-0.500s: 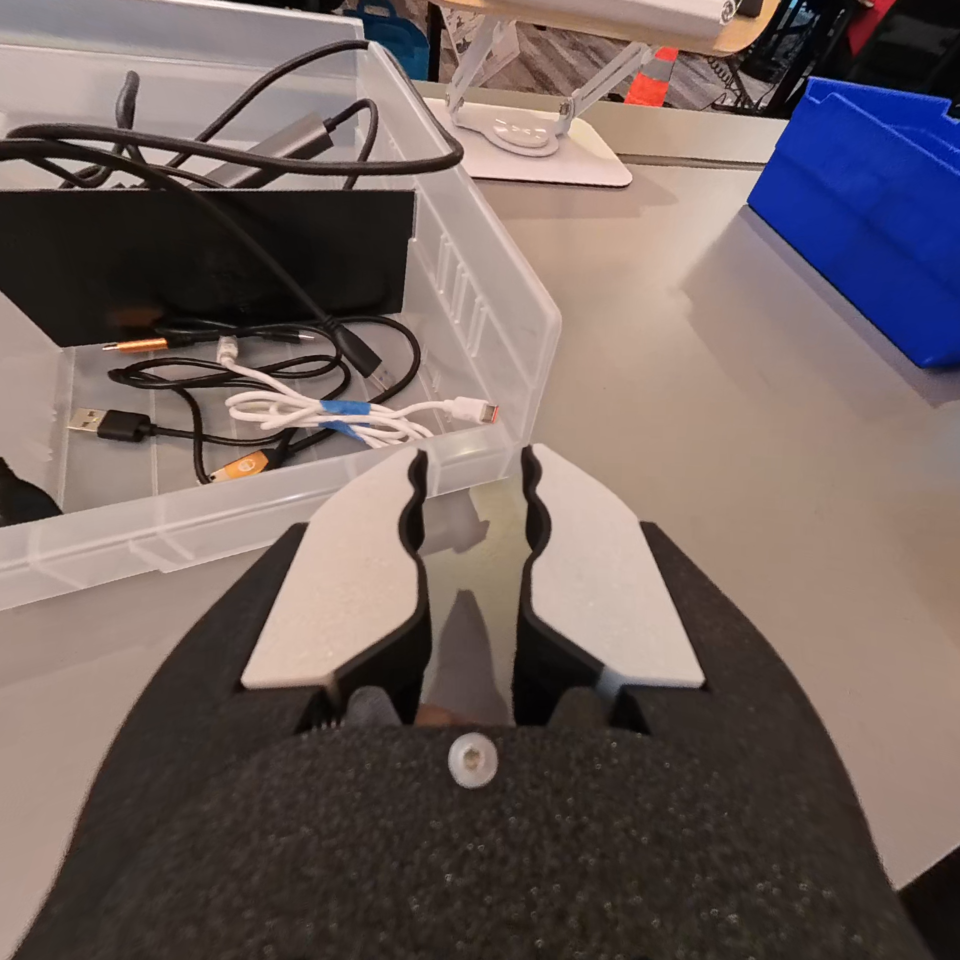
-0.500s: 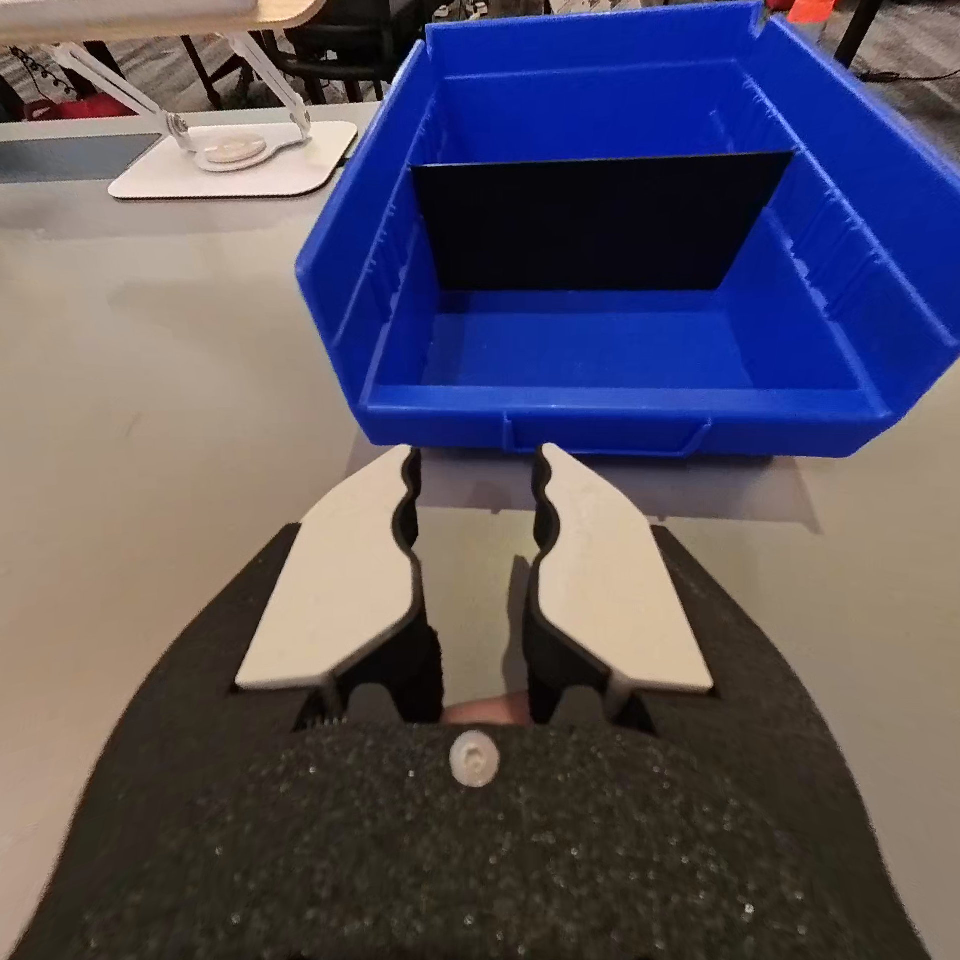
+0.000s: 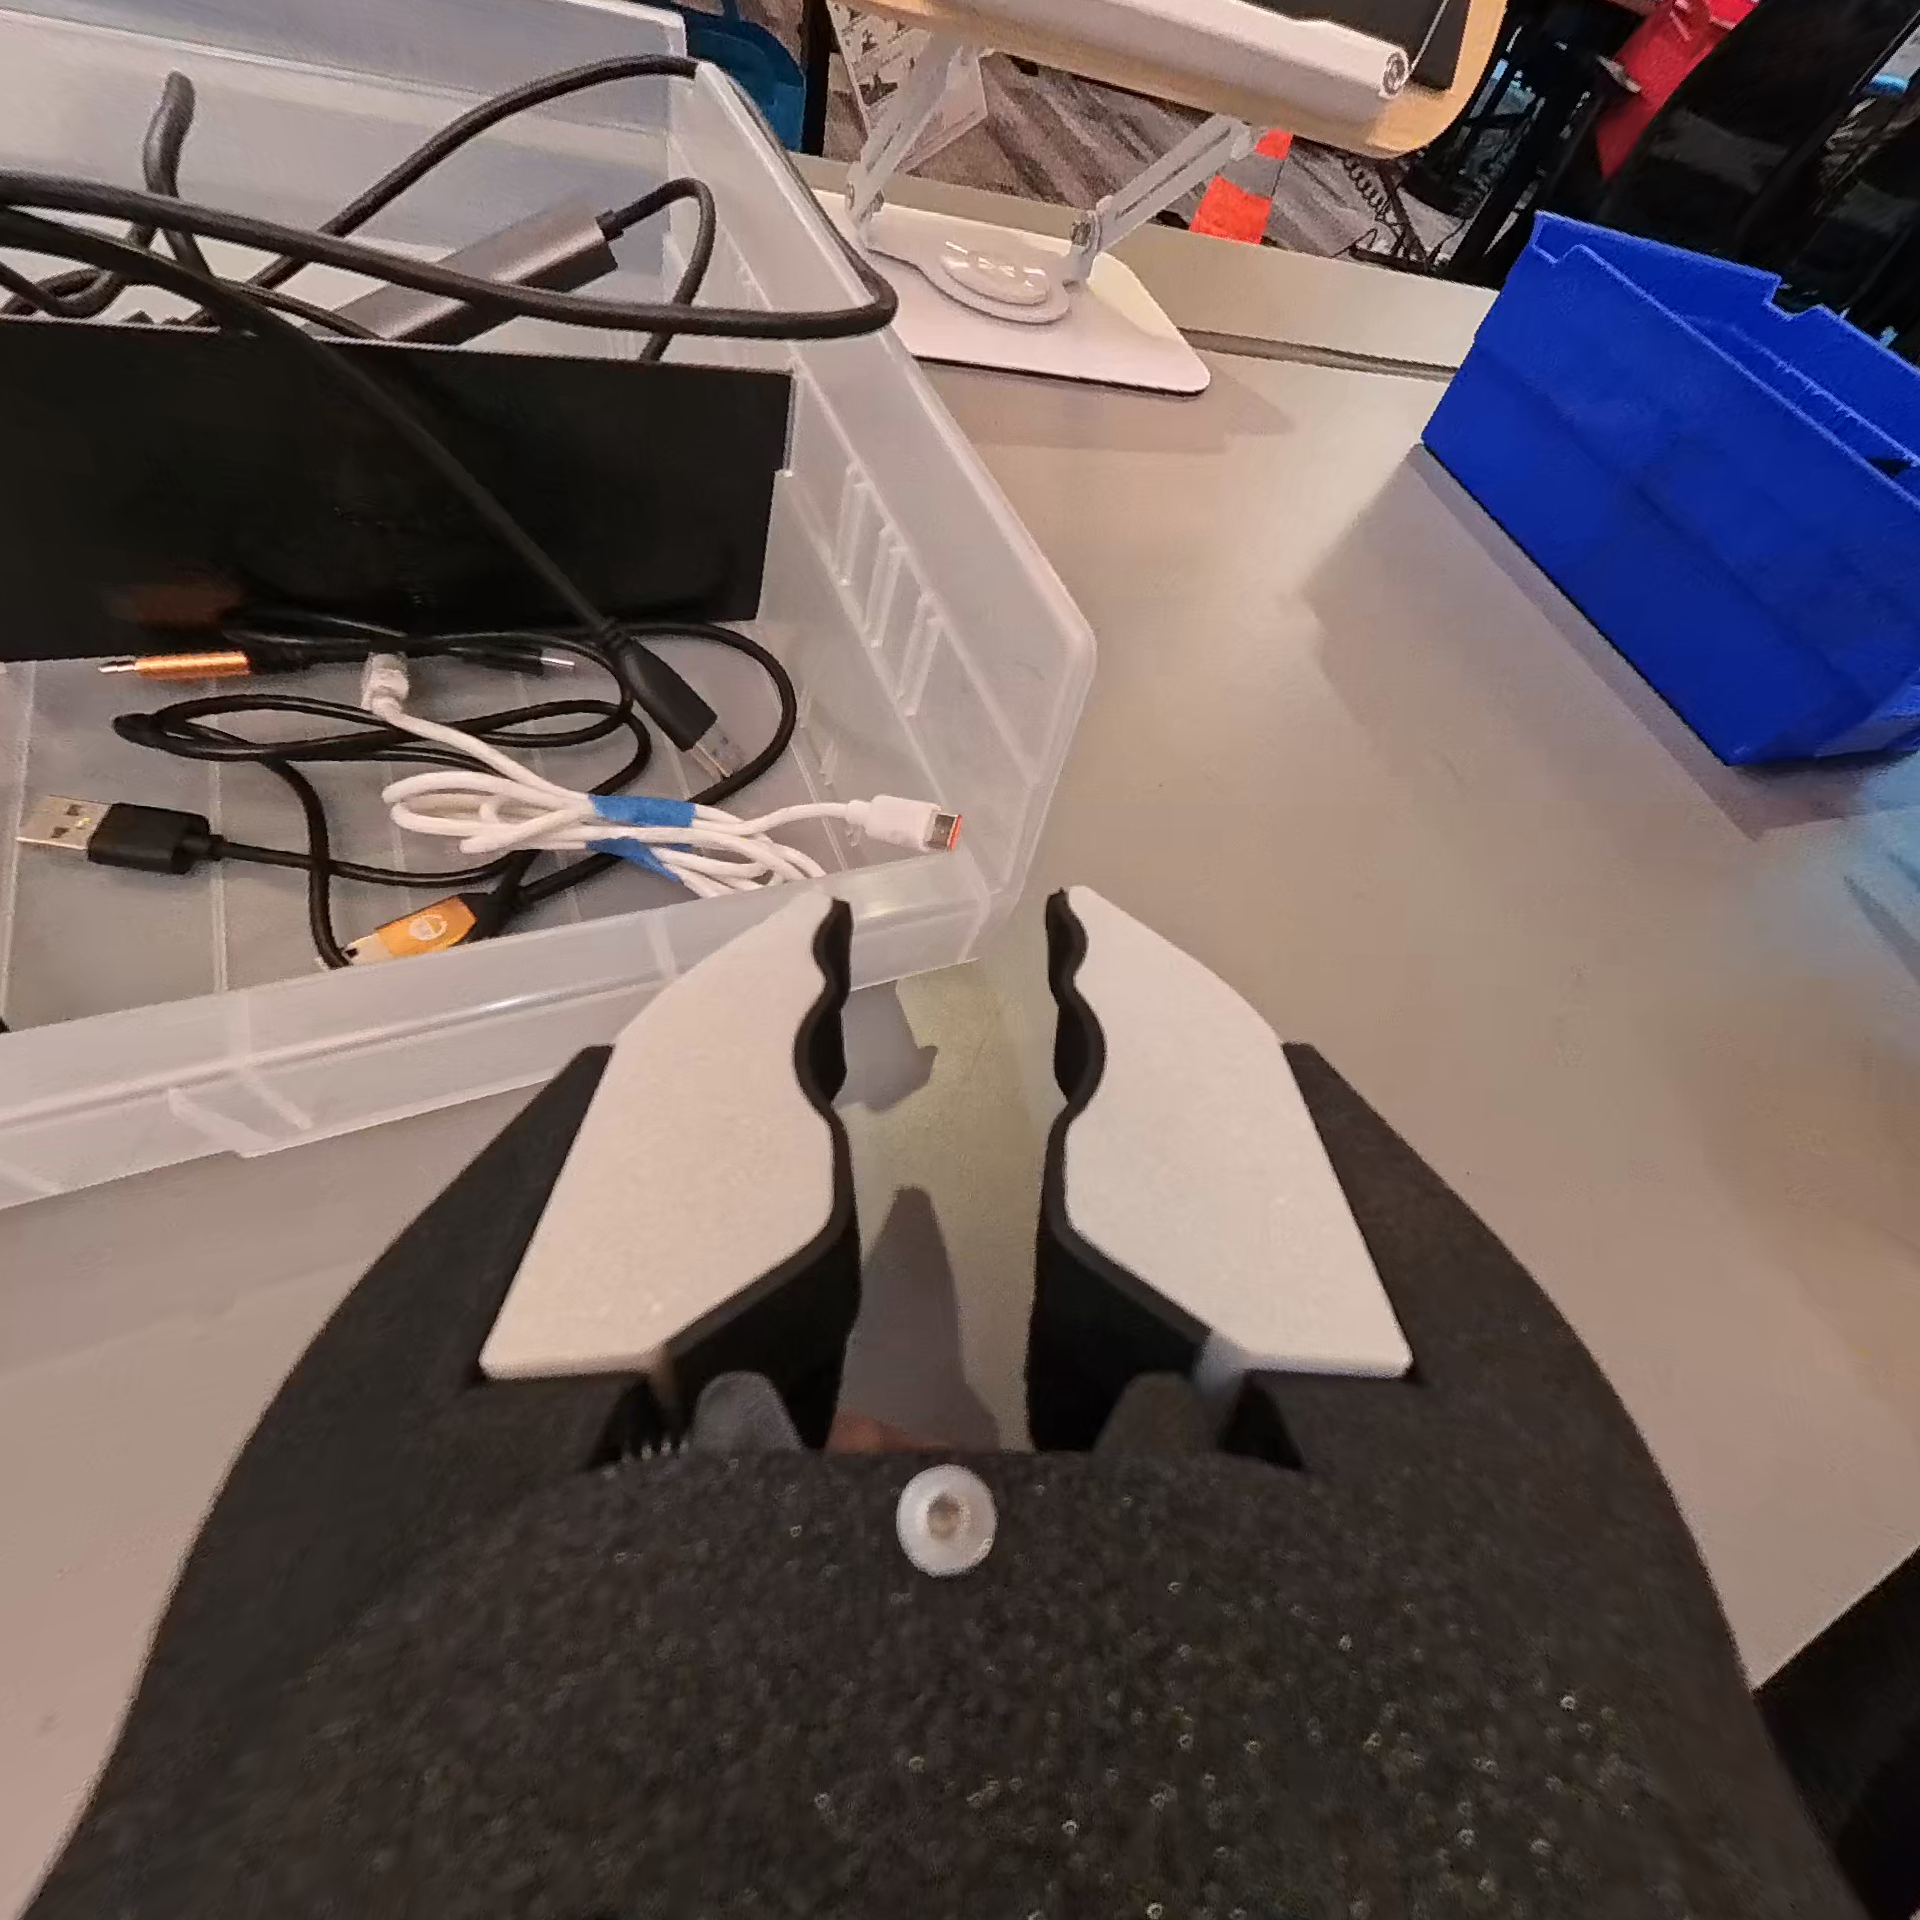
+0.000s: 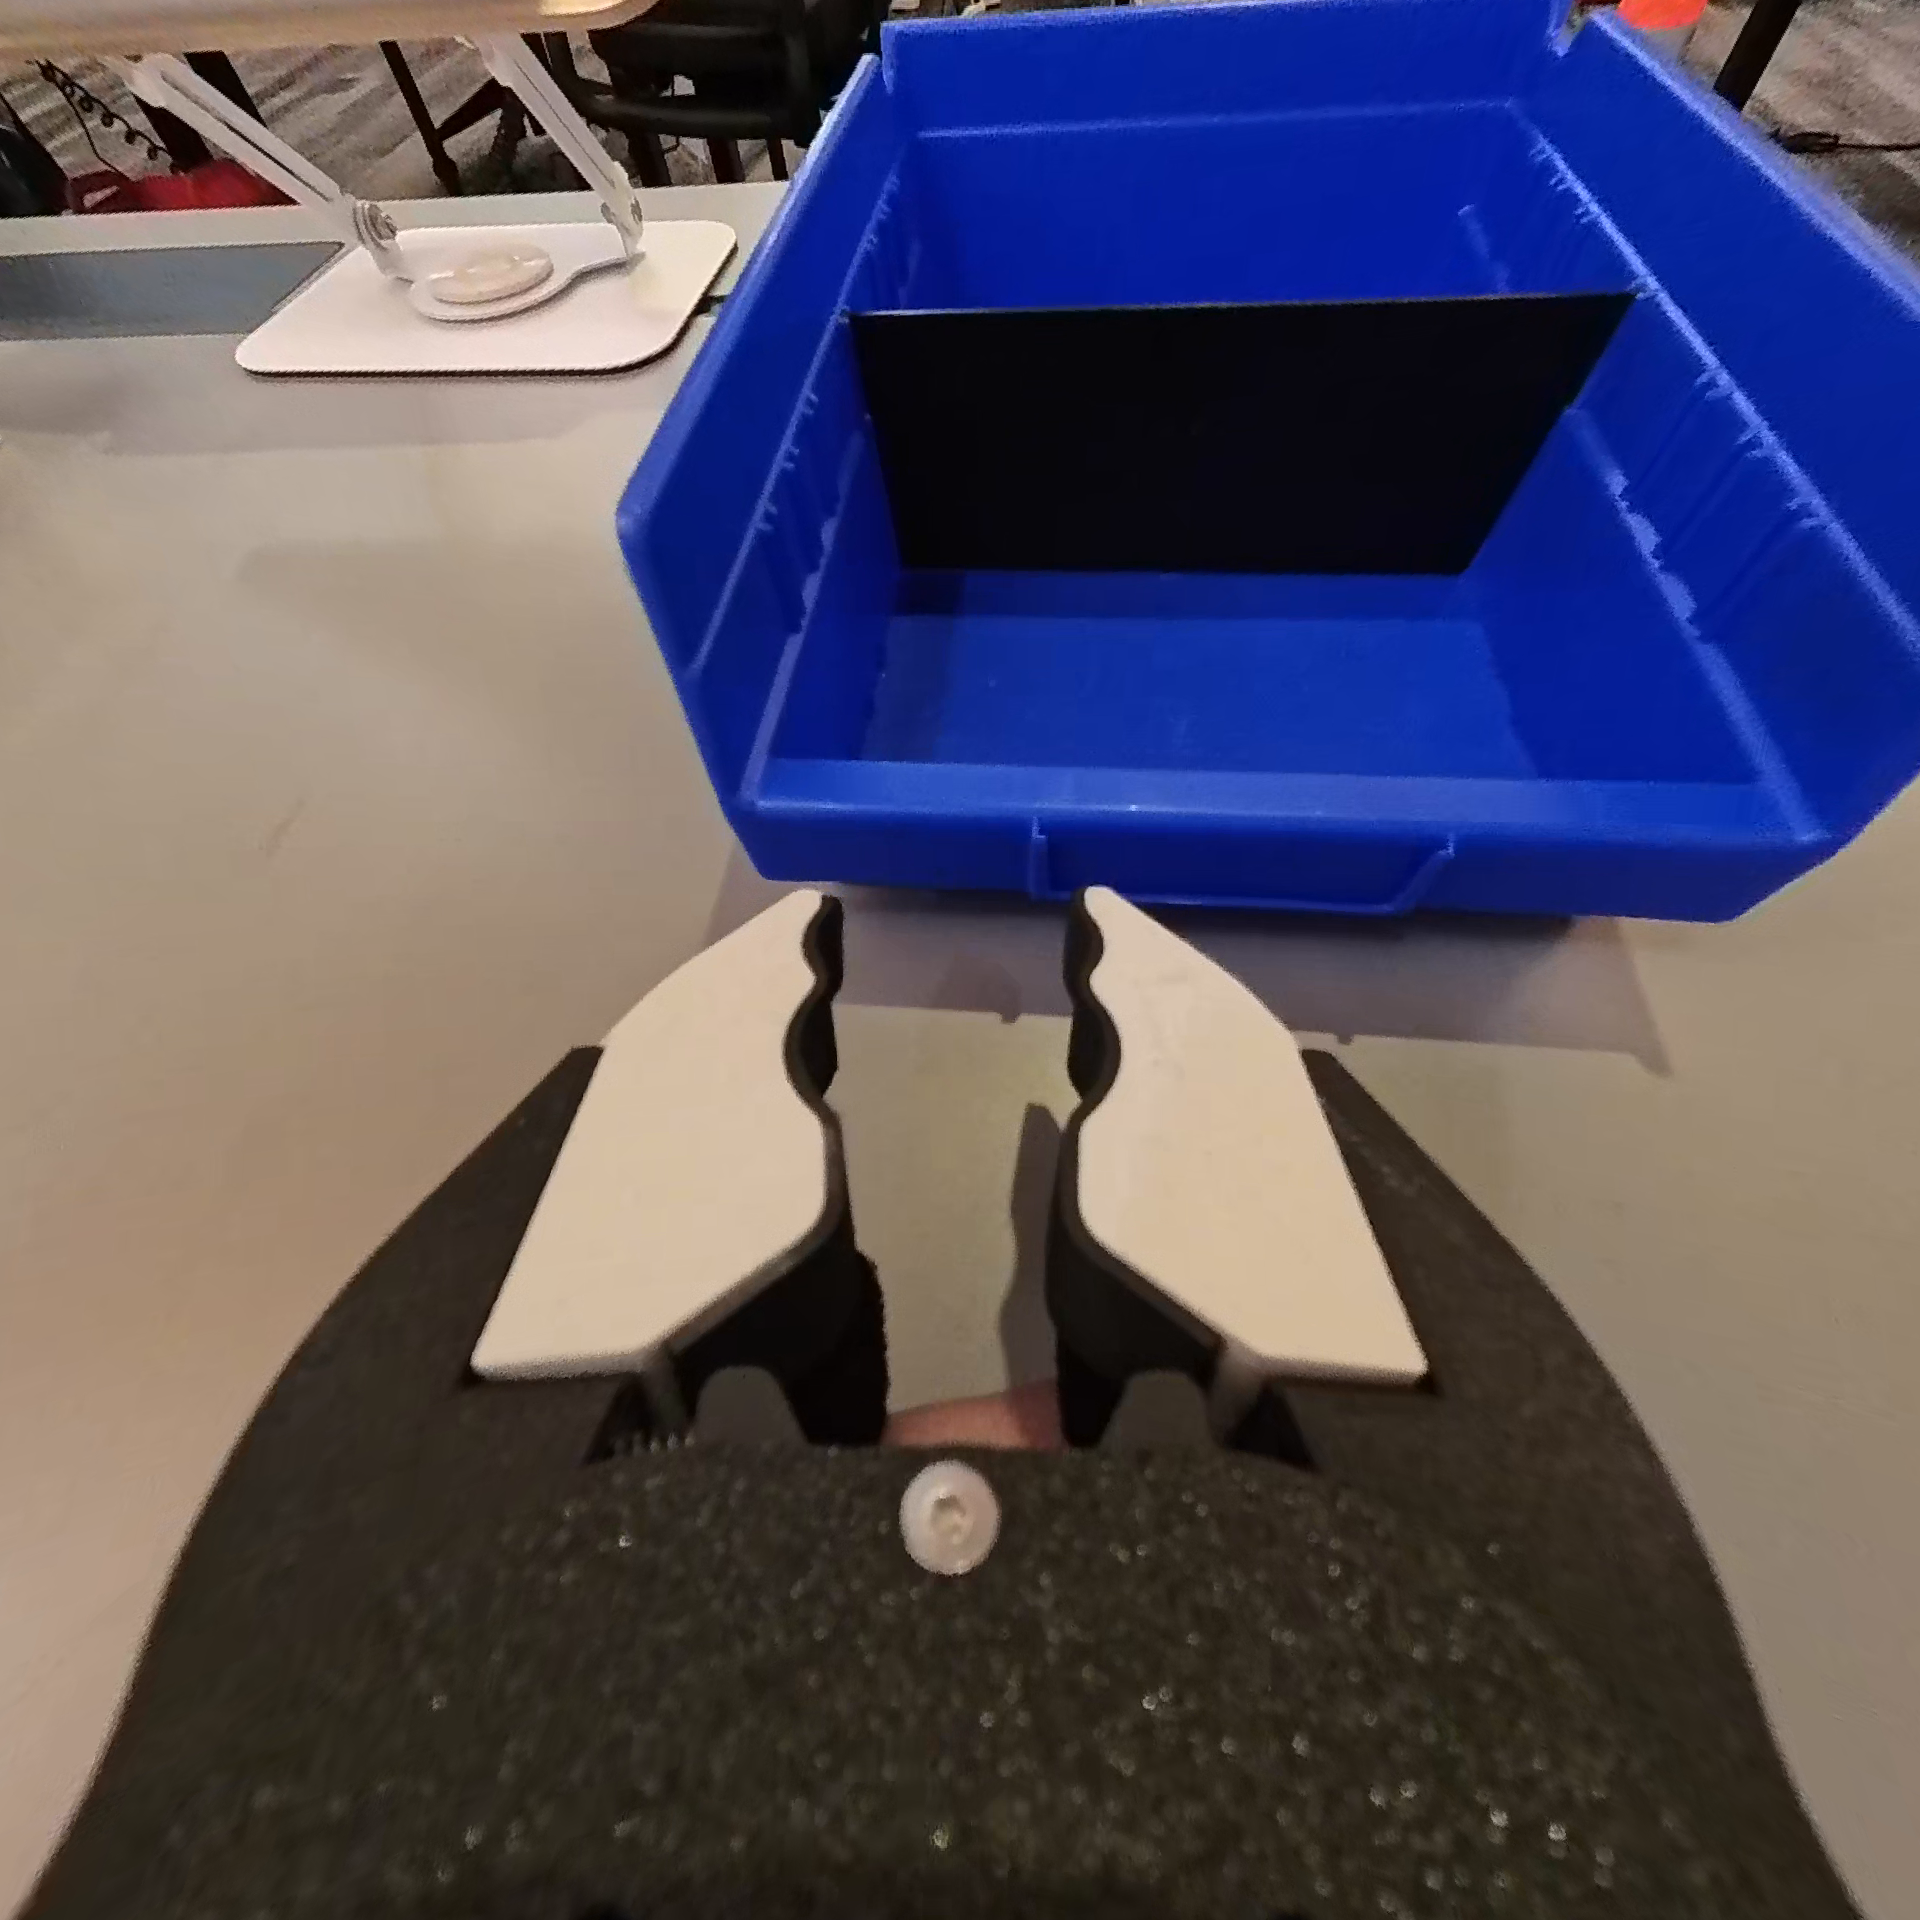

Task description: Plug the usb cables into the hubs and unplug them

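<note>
Left gripper (image 3: 945, 914) low over the grey bench (image 3: 1351, 831), fingers (image 3: 707, 1143) apart and holding nothing, tips just short of the near right corner of the clear bin (image 3: 520, 1029). In that bin's near compartment, loose cables: a white cable (image 3: 582, 821) bundled with blue tape (image 3: 639, 808), its plug near the right wall; a black USB plug (image 3: 114, 831) at the left; an orange plug (image 3: 416, 928) close to the front wall; a copper-tipped plug (image 3: 187, 665) against the black divider (image 3: 395, 499). Behind the divider, a grey hub (image 3: 509, 265) lying among thick black cable (image 3: 468, 281) that loops over the bin's right rim. Farther right, well apart from the clear bin, the blue bin (image 3: 1662, 520). At the back, a white stand (image 3: 1039, 312) on the bench. Right gripper (image 4: 951, 920) also low over the bench, fingers (image 4: 686, 1153) apart and holding nothing, tips just before the blue bin's front wall. Blue bin with a black divider (image 4: 1226, 436) across its middle, near compartment bare. Back left, the same white stand.
</note>
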The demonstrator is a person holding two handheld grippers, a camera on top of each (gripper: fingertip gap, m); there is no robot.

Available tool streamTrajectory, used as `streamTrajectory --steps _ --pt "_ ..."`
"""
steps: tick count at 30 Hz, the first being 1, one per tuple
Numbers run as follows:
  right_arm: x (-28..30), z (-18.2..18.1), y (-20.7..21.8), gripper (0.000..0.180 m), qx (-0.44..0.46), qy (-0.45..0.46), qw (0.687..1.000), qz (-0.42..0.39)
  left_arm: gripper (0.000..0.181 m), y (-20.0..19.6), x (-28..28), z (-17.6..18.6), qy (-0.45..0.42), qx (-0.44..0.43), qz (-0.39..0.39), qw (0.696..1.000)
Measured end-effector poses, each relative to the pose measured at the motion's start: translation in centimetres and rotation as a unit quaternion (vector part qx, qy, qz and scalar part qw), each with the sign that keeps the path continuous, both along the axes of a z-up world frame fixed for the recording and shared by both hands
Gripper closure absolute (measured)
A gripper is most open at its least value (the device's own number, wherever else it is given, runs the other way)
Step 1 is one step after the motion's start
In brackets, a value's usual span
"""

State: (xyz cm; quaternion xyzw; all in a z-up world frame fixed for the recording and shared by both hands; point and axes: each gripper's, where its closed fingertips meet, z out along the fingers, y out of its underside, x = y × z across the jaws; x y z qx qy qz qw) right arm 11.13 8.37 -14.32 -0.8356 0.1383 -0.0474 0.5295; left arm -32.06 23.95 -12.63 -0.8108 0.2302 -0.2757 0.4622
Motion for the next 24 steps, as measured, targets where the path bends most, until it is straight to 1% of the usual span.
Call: streamTrajectory --steps 5,7,9,11,13,14,16,18,20,22,24 --pt "-0.2 0.0 0.0 0.139 -0.002 -0.003 1.0 0.001 0.144 -0.2 0.3 0.1 -0.027 -0.015 -0.01 0.999" --pt "-0.7 0.2 -0.6 0.139 -0.017 0.007 1.0 -0.008 0.143 -0.3 0.4 0.4 -0.041 -0.02 -0.015 0.999" --pt "-3.3 1.7 -0.6 0.139 0.014 0.008 0.999 0.028 0.138 -0.5 0.7 0.7 -0.059 -0.025 -0.03 0.997" --pt "-6.5 2.0 -0.2 0.139 0.022 0.015 0.997 0.079 0.135 -1.6 1.6 1.3 -0.087 -0.03 -0.071 0.993" --pt "-9.3 1.7 0.3 0.139 0.019 0.014 0.992 0.123 0.134 -3.8 3.2 3.0 -0.143 -0.043 -0.159 0.976" --pt "-10.3 1.5 0.5 0.139 0.02 0.007 0.99 0.141 0.134 -4.7 3.5 3.7 -0.153 -0.049 -0.188 0.969" --pt "-11.5 0.9 0.7 0.138 0.012 -0.011 0.986 0.164 0.134 -5.1 3.6 4.9 -0.144 -0.03 -0.212 0.966" --pt "-11.9 0.9 0.8 0.138 0.011 -0.021 0.984 0.177 0.134 -4.5 3.3 6.8 -0.141 0.018 -0.217 0.966" --pt "-11.8 1.2 1.0 0.138 0.018 -0.025 0.983 0.181 0.132 -3.2 3.0 8.6 -0.119 0.079 -0.228 0.963" --pt "-11.4 1.5 1.1 0.138 0.024 -0.024 0.983 0.181 0.13 -1.4 2.8 9.8 -0.058 0.129 -0.25 0.958" --pt "-10.8 1.4 1.2 0.138 0.021 -0.024 0.984 0.176 0.126 0.9 2.9 10.4 0.014 0.143 -0.285 0.948"
